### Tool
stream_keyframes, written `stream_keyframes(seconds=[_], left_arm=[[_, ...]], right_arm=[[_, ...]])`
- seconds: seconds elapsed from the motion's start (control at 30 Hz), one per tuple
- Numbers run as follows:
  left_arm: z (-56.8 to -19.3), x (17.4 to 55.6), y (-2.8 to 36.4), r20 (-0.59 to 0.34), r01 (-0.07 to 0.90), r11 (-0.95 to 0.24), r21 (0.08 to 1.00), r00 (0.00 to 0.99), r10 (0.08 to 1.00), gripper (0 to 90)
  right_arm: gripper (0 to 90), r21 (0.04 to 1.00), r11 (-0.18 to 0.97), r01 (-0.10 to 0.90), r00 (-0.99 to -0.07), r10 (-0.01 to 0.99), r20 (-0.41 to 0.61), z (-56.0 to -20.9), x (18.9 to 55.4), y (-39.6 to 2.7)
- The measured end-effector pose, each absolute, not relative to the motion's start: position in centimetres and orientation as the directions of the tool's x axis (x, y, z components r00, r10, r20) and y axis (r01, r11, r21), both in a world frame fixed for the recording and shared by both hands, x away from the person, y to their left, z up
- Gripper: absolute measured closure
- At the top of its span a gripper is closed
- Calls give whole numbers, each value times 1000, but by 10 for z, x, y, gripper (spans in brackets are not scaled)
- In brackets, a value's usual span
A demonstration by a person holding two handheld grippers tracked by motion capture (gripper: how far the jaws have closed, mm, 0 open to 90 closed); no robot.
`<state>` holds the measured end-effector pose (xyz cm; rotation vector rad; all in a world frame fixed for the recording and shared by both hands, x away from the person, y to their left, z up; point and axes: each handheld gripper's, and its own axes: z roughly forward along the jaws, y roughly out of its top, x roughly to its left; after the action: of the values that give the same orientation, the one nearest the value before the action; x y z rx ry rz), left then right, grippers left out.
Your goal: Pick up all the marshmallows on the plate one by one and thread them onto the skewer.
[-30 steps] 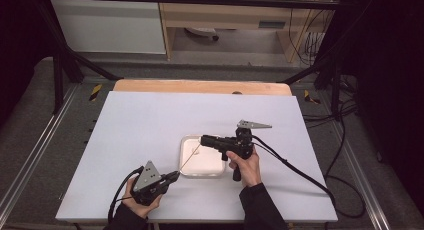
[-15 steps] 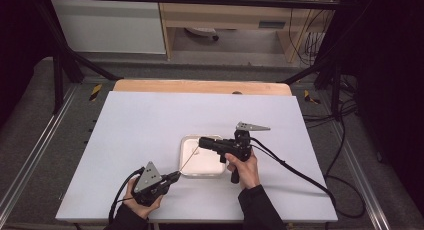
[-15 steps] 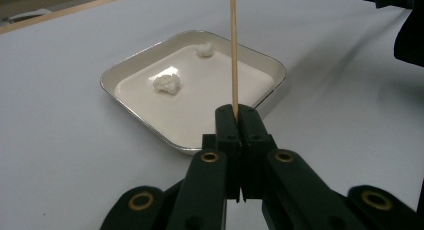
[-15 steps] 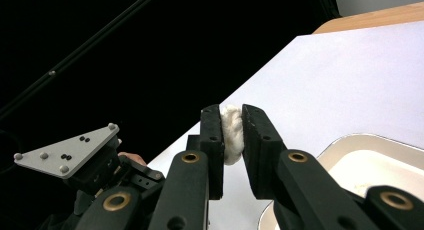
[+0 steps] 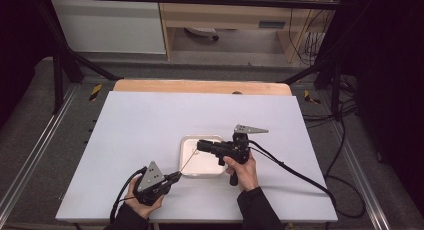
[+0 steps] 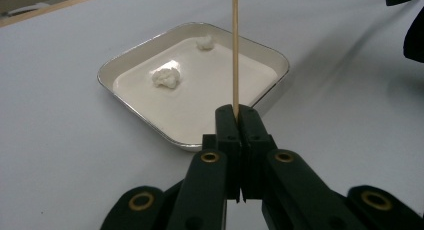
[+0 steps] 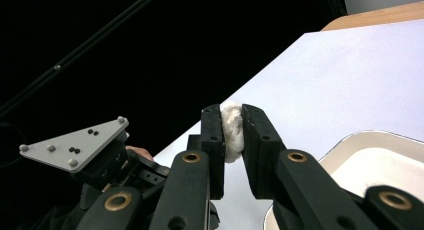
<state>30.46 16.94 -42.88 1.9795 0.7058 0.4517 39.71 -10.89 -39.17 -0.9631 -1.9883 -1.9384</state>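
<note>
My left gripper [image 5: 175, 176] [image 6: 240, 112] rests near the table's front edge, shut on the base of a thin wooden skewer [image 5: 188, 161] [image 6: 234, 50]. The skewer slants up over a white square tray [image 5: 205, 167] [image 6: 200, 90]. Two white fluffy lumps [image 6: 166, 76] [image 6: 204, 41] lie in the tray. My right gripper [image 5: 199, 145] [image 7: 231, 121] hovers level over the tray, shut on a third white lump [image 7: 231, 132], close to the skewer's tip. In the right gripper view the left gripper's grey plate [image 7: 75, 142] is at lower left and the tray [image 7: 385, 167] at lower right.
The white table top [image 5: 150, 125] stretches wide to the left and back of the tray. A wooden edge [image 5: 200, 86] runs along the far side. The right gripper's cable [image 5: 300, 176] trails off to the front right. Black frame bars stand around the table.
</note>
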Motion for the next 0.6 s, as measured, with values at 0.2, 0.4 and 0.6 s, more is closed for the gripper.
stream_keyframes(seconds=[0.2, 0.4, 0.6], left_arm=[[-429, 304, 168, 23, 295, -381, 876, 764, 644, 892], [-429, 304, 167, 25, 295, -381, 877, 762, 647, 892], [-429, 305, 166, 24, 296, -382, 876, 763, 646, 892]], right_arm=[[810, 828, -59, 558, -778, 310, 546, -392, 395, -108], [812, 831, -59, 554, -780, 312, 542, -393, 393, -107], [815, 835, -57, 546, -784, 314, 535, -396, 392, -106]])
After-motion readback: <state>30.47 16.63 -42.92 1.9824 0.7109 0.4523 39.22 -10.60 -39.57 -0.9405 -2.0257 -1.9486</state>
